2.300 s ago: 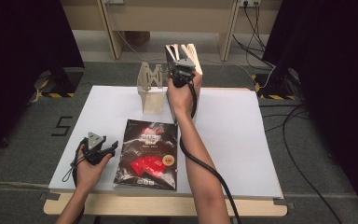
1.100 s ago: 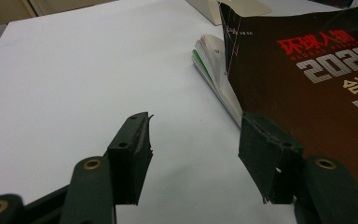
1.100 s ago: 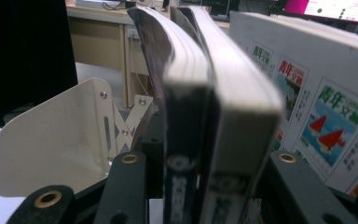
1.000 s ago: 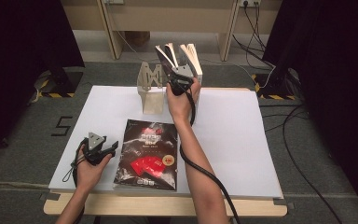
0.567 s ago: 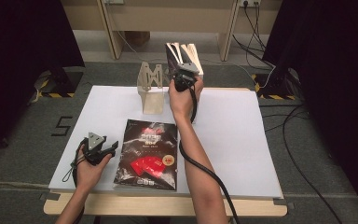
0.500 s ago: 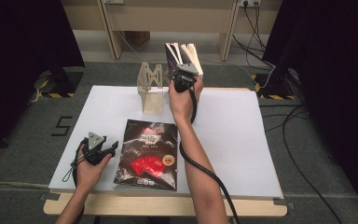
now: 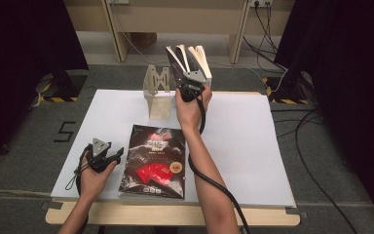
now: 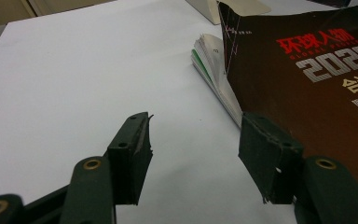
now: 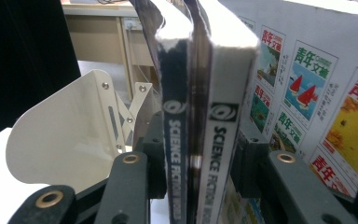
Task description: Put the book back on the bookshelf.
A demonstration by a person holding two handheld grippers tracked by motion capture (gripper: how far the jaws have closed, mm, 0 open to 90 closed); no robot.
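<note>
My right gripper (image 7: 191, 84) is at the table's far edge, shut on two magazines (image 9: 200, 121) whose spines read "Science Fiction World". They stand on end and fan out above the jaws (image 7: 182, 56). A third book with a colourful cover (image 9: 317, 93) leans against them on the right. A beige metal bookend (image 7: 158, 92) stands just to their left, seen close up in the right gripper view (image 9: 60, 140). A black magazine (image 7: 153, 161) lies flat at the front. Left of it my left gripper (image 7: 104, 155) rests open over bare table (image 8: 196, 126), its right jaw near the magazine's corner (image 8: 317, 93).
The white table top (image 7: 253, 146) has bare room to the right of my right arm and at the far left. A wooden desk frame (image 7: 175, 19) and cables (image 7: 316, 146) are on the floor beyond and beside the table. Black curtains hang at both sides.
My right gripper has shifted slightly right with the magazines, which were fanned further left a second ago and now stand closer together. The left gripper and the black magazine have not moved.
</note>
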